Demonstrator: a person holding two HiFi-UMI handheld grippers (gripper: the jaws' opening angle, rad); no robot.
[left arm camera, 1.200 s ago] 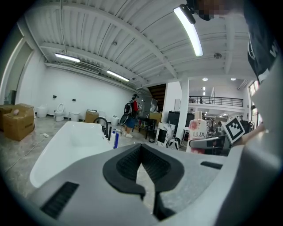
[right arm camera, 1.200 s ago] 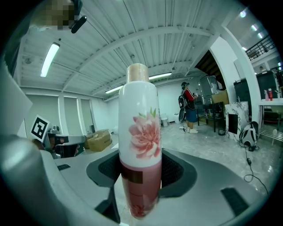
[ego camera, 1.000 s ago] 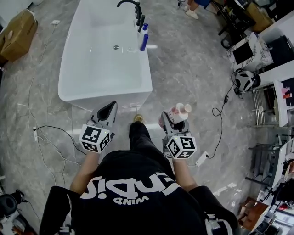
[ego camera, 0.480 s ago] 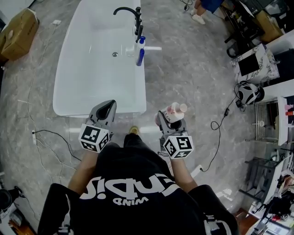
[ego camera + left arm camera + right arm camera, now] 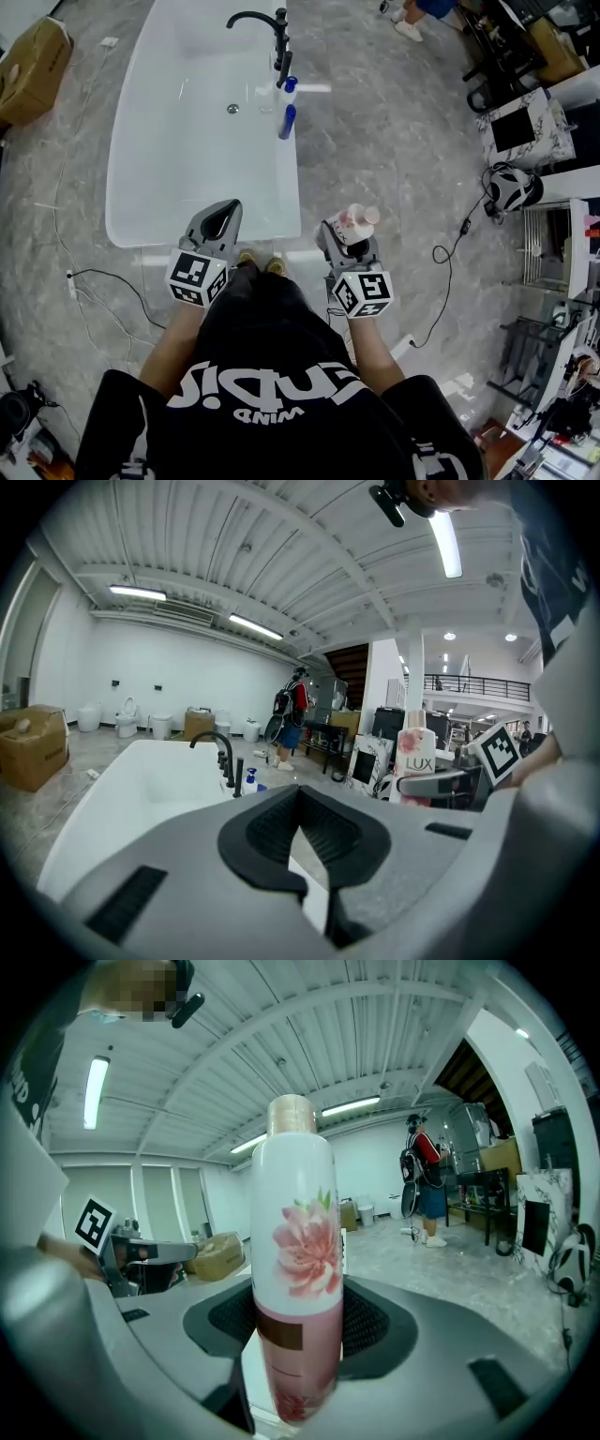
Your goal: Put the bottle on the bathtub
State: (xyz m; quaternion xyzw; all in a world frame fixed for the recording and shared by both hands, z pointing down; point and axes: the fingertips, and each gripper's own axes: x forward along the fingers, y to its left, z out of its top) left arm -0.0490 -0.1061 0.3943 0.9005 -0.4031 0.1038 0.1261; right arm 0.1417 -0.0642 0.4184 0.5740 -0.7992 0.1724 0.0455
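Cardboard box (image 5: 33, 58) sits far left on the grey marbled floor (image 5: 394, 141), near a white bathtub (image 5: 127, 202) with a black faucet (image 5: 258, 19) and a small blue bottle (image 5: 287, 120) on its right rim. Left gripper (image 5: 223, 216) hovers at the tub's near edge, clenched on nothing. Right gripper (image 5: 343, 232), beside the tub's near right corner, grasps the upright pink-and-white bottle (image 5: 298, 1269), flower-printed and lettered "LUX". Ribbed white ceiling (image 5: 234, 546) carries strip lights.

Left gripper (image 5: 225, 212) closed, empty; right gripper (image 5: 341, 228) clamped on bottle (image 5: 357, 220).
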